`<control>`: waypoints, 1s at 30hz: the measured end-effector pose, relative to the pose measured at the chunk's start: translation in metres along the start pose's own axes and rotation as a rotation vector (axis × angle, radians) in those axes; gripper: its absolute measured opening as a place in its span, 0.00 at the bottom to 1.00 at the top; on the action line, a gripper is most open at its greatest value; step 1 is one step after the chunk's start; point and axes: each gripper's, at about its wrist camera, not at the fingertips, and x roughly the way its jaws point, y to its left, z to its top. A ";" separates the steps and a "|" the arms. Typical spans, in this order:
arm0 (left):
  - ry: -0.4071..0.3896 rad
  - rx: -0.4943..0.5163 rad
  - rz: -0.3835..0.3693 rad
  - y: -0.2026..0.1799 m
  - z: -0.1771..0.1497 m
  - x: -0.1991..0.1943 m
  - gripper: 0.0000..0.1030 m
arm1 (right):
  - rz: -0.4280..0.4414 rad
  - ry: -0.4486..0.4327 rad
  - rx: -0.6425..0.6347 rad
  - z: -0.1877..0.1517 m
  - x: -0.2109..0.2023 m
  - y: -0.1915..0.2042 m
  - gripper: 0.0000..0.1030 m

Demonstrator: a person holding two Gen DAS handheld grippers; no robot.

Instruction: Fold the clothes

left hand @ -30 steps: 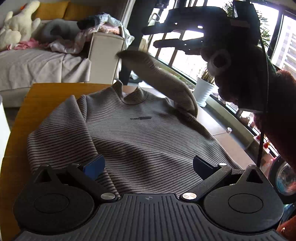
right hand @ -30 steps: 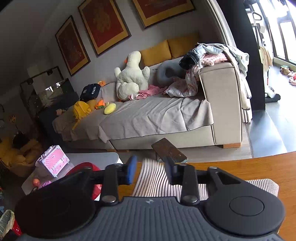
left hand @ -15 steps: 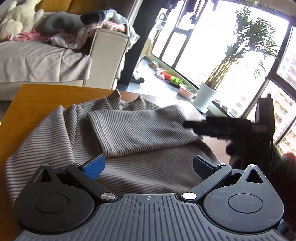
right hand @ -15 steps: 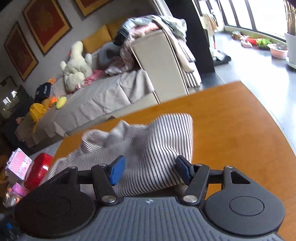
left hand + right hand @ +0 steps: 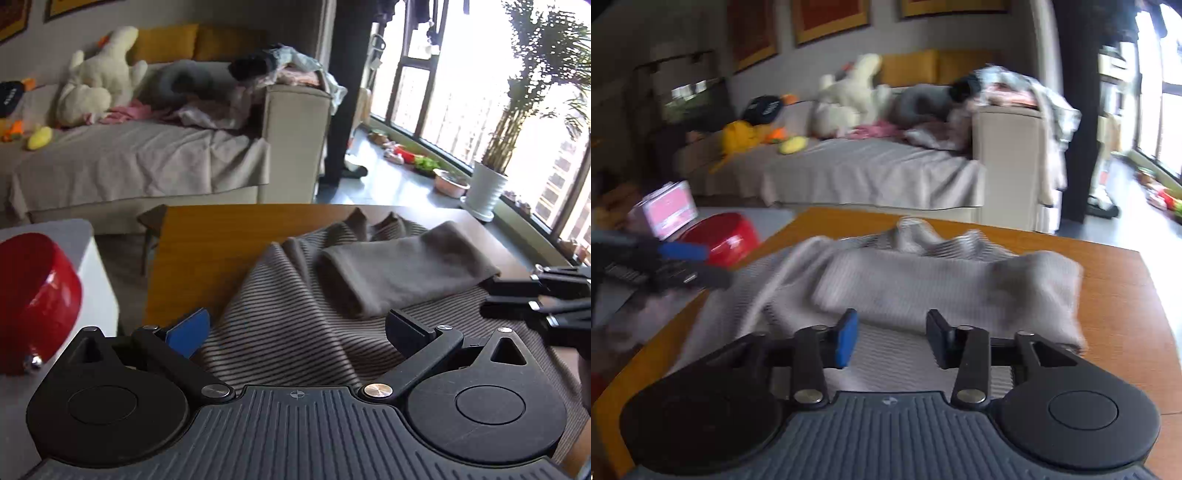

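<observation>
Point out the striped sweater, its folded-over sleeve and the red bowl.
striped sweater [image 5: 295, 332], left wrist view, body panel.
folded-over sleeve [image 5: 402, 269], left wrist view, middle of sleeve.
red bowl [image 5: 37, 302], left wrist view, outer wall.

Both wrist views low, close over table [image 5: 207, 236], facing sofa [image 5: 871, 173]. Shared beyond jaws: striped sweater [image 5: 295, 317] [image 5: 923, 284], red bowl [image 5: 37, 295] [image 5: 720, 236].
</observation>
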 end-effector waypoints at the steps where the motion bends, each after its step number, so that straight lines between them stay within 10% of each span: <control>1: -0.003 -0.011 0.025 0.009 -0.001 -0.006 1.00 | 0.043 0.001 -0.037 0.001 -0.002 0.016 0.35; 5: -0.025 -0.064 0.044 0.024 -0.005 -0.022 1.00 | 0.213 0.003 -0.187 0.007 -0.012 0.081 0.36; 11: -0.047 -0.101 0.044 0.031 -0.010 -0.036 1.00 | 0.120 0.037 -0.277 -0.004 0.017 0.106 0.49; 13: -0.055 -0.113 0.044 0.033 -0.011 -0.041 1.00 | 0.090 0.023 -0.257 0.002 0.015 0.103 0.10; 22: -0.037 -0.118 -0.003 0.024 -0.011 -0.027 1.00 | -0.381 -0.270 -0.225 0.090 -0.042 -0.017 0.10; 30: 0.018 -0.066 -0.092 -0.013 -0.011 0.008 1.00 | -0.517 -0.151 -0.222 0.073 -0.036 -0.101 0.11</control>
